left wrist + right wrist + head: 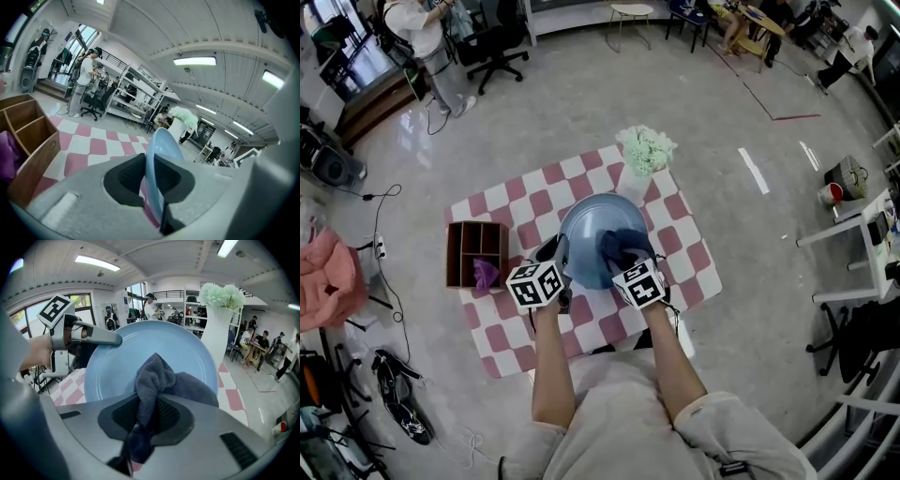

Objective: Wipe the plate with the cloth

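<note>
A light blue plate [589,236] is held tilted above the pink-and-white checked table. My left gripper [559,255] is shut on its left rim; in the left gripper view the plate [158,159] shows edge-on between the jaws of the left gripper [151,180]. My right gripper [628,258] is shut on a dark blue-grey cloth [622,246] that rests against the plate's face. The right gripper view shows the cloth [157,385] bunched in the right gripper [149,416], in front of the plate [117,366], with the left gripper [89,336] on the plate's edge.
A white vase with pale green flowers [643,155] stands at the table's far side, just behind the plate. A wooden compartment box [476,253] with a purple cloth [485,274] in it sits at the left edge. A person [427,37] stands far off.
</note>
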### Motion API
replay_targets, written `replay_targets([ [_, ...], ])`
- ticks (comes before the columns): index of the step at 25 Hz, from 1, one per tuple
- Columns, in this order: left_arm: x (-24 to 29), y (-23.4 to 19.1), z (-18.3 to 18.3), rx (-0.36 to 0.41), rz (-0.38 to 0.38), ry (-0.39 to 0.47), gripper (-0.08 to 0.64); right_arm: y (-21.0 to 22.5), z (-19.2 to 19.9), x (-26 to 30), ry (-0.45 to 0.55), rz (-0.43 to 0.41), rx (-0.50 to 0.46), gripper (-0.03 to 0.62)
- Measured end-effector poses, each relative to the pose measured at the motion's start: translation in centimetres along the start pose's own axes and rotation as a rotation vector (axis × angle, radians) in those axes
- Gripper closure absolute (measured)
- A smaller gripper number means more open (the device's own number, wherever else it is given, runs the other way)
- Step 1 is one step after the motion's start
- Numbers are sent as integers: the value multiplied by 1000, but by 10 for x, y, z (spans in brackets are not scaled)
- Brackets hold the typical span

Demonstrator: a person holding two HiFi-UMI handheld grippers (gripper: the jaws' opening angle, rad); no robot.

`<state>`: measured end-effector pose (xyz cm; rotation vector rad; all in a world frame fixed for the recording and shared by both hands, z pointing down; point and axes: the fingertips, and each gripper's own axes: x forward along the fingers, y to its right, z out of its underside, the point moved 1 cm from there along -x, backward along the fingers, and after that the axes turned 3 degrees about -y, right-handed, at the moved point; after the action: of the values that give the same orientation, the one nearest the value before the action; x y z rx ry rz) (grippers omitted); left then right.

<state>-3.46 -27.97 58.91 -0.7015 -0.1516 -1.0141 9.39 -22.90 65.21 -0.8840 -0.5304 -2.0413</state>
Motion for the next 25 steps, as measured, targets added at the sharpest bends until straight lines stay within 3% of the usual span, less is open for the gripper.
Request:
replay_targets([
  [10,0,-2,-10,-4,-2,16,523,-53,-7,5,-22,-140,-133,514],
  [25,-13,-8,1,-18,8,-4,523,-78,-47,9,82,-187,-111,512],
])
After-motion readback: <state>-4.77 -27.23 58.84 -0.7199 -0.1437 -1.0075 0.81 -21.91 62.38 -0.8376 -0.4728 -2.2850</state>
